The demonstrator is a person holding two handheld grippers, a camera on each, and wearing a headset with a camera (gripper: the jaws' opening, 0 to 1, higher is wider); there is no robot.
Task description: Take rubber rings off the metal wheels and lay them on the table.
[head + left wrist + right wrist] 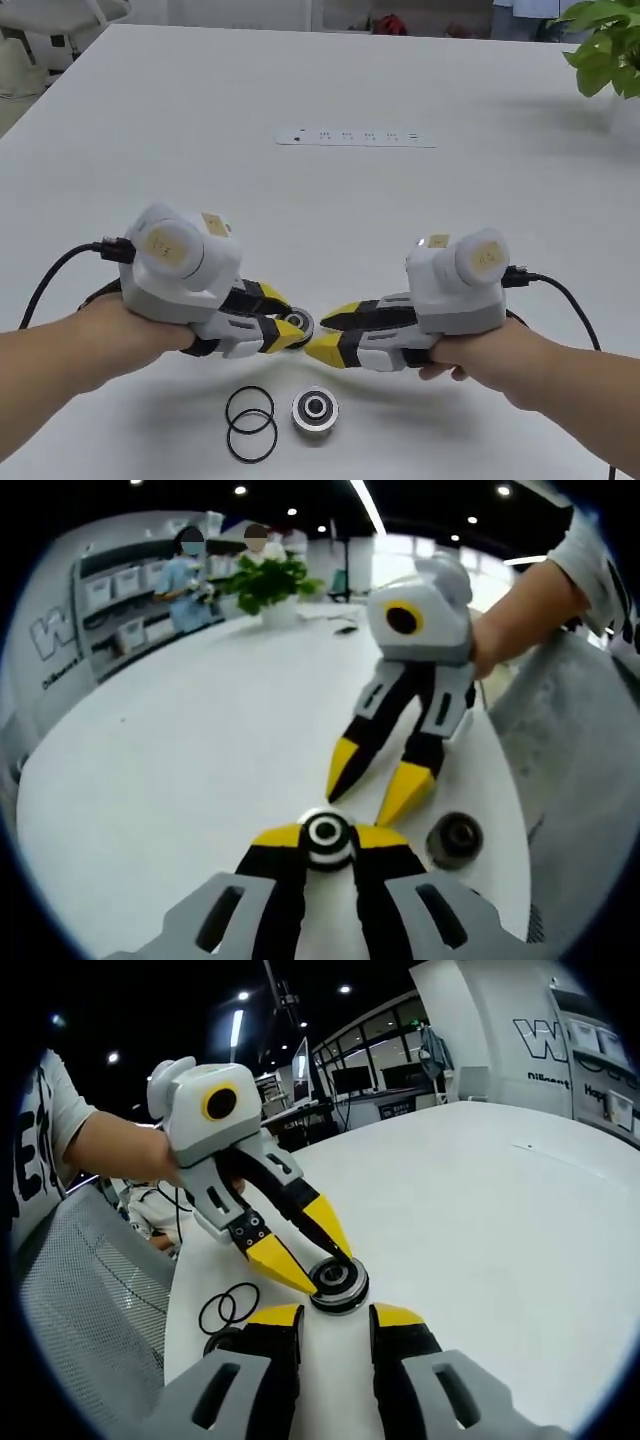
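Black rubber rings [250, 422], two thin hoops overlapping, lie flat on the smooth white table [400, 220] in the head view, nearer the person than the held wheel [297, 323]. Just right of them is a loose wheel [315, 409], a shiny metal disc with a dark hub, lying flat. The held wheel is clenched between the yellow-tipped jaws of the left gripper [290, 320]. The right gripper [322, 334] points at it from the right, jaws parted, tips just beside the held wheel, grasping nothing.

Left gripper view: held wheel [327, 842] seen edge-on, banded black and pale, pinched at the jaw tips. Beyond it is the right gripper [365, 800], jaws spread in a V. Loose wheel [455, 840] sits right of the held wheel, on the table.

Right gripper view: right gripper [335, 1318] jaws apart, released. The held wheel [338, 1285] is just past the gap, with concentric metal circles on its face and a dark rim. Left gripper [325, 1270] grips it across the rim. Rubber rings [228, 1308] lie left of the held wheel.
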